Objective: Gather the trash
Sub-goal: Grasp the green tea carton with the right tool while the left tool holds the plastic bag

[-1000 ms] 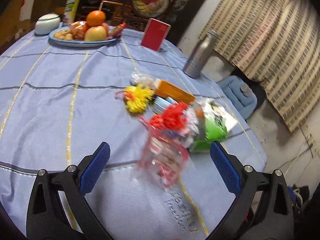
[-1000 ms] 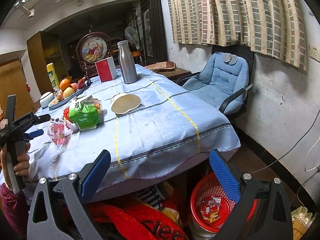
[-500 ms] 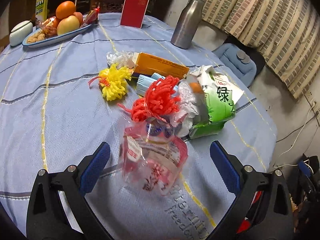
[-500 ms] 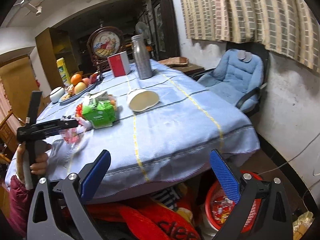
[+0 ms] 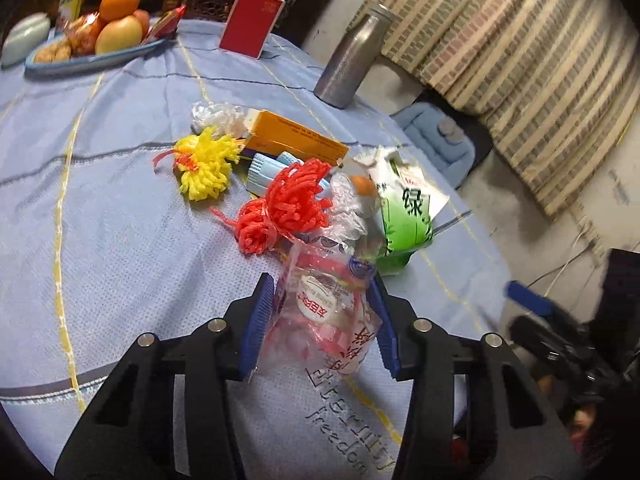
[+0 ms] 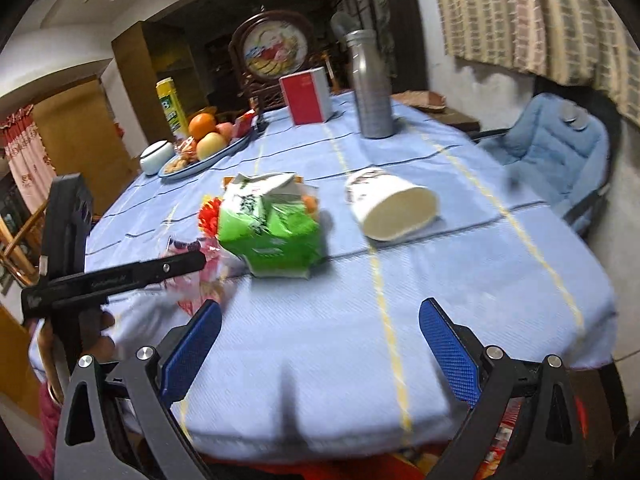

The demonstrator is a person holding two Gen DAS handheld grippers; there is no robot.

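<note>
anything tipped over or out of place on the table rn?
Yes. The white paper cup lies on its side on the blue tablecloth, mouth toward the camera. Beside it, the green carton looks crushed and torn open. Nothing appears spilled.

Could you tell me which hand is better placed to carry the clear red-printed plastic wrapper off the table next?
Left. The left gripper has just been closing, with the clear red-printed plastic wrapper between its blue pads. The right gripper hangs open over bare blue tablecloth.
</note>
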